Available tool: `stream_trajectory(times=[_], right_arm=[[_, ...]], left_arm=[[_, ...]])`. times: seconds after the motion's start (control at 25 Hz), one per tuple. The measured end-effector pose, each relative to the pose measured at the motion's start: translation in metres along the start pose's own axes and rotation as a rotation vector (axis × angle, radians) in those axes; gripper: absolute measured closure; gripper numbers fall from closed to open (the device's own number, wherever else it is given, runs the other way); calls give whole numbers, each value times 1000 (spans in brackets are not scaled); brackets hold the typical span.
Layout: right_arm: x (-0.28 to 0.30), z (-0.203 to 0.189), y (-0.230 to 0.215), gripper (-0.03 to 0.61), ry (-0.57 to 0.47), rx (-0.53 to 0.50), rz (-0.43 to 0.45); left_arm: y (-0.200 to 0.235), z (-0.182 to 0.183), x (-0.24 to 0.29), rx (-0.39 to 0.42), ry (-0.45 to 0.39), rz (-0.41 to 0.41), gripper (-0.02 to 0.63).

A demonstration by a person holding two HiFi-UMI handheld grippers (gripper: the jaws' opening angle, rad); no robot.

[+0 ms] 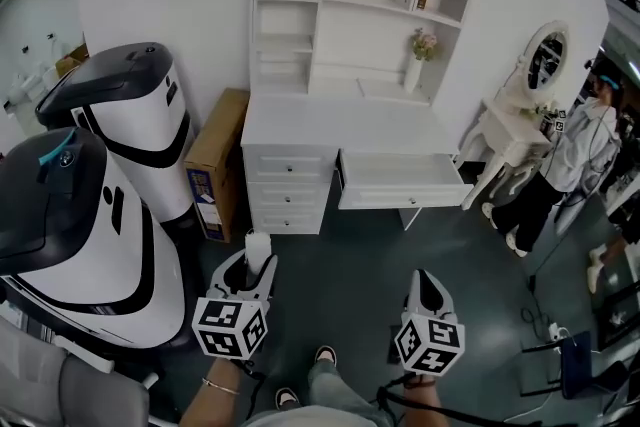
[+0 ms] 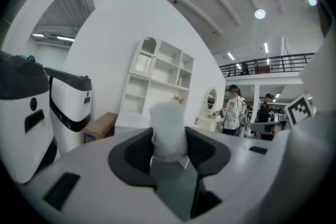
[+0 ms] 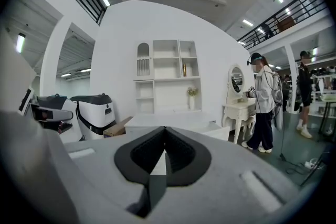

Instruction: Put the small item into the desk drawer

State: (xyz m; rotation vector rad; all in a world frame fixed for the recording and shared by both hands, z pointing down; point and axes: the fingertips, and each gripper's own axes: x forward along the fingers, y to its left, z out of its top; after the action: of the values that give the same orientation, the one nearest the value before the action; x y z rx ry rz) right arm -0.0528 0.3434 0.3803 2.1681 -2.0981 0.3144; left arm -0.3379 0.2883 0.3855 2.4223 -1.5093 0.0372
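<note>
Head view: left hand-held gripper (image 1: 252, 267) low in frame, pinching the small white item (image 1: 258, 249). Item's long axis runs along the jaws; its free end pokes past the fingertips, pointing away from the person toward the white worktop (image 1: 330, 127). Drawer (image 1: 400, 183) under the worktop's right half stands pulled out, well apart from the item. Right hand-held gripper (image 1: 426, 281) level with the left, over dark floor. Cardboard box (image 1: 215, 160) leans at the worktop's left side.

Left gripper view: item (image 2: 167, 123) upright in frame, a pale roll with crinkled wrap at its base, clamped between both dark pads (image 2: 137, 150); top end clears the jaws.

Right gripper view: right hand-held gripper (image 3: 165, 136) with jaws pressed together, nothing between them. A person (image 3: 262, 102) stands at right beside a mirrored vanity table (image 3: 237, 108).
</note>
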Motion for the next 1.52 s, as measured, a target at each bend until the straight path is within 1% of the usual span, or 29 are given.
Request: stream_trajectory(times=[0.16, 0.32, 0.52, 0.68, 0.92, 1.08, 1.24, 1.52], right_arm=[[28, 0, -7, 574, 6, 7, -12], [69, 6, -17, 574, 13, 10, -8], [134, 30, -30, 574, -4, 16, 13], [181, 50, -47, 574, -2, 14, 29], [240, 66, -81, 574, -2, 40, 18], [269, 64, -98, 574, 32, 32, 29], [293, 70, -113, 574, 36, 37, 20], [329, 69, -117, 574, 63, 37, 14]], left_arm=[[4, -3, 31, 1, 17, -14, 445], [9, 2, 71, -1, 26, -18, 445], [19, 23, 134, 5, 16, -5, 445], [18, 41, 182, 11, 12, 5, 445], [13, 55, 251, 34, 27, -9, 445], [8, 54, 287, 22, 47, -18, 443], [5, 55, 315, 32, 63, -21, 445], [9, 59, 357, 41, 80, -40, 445]])
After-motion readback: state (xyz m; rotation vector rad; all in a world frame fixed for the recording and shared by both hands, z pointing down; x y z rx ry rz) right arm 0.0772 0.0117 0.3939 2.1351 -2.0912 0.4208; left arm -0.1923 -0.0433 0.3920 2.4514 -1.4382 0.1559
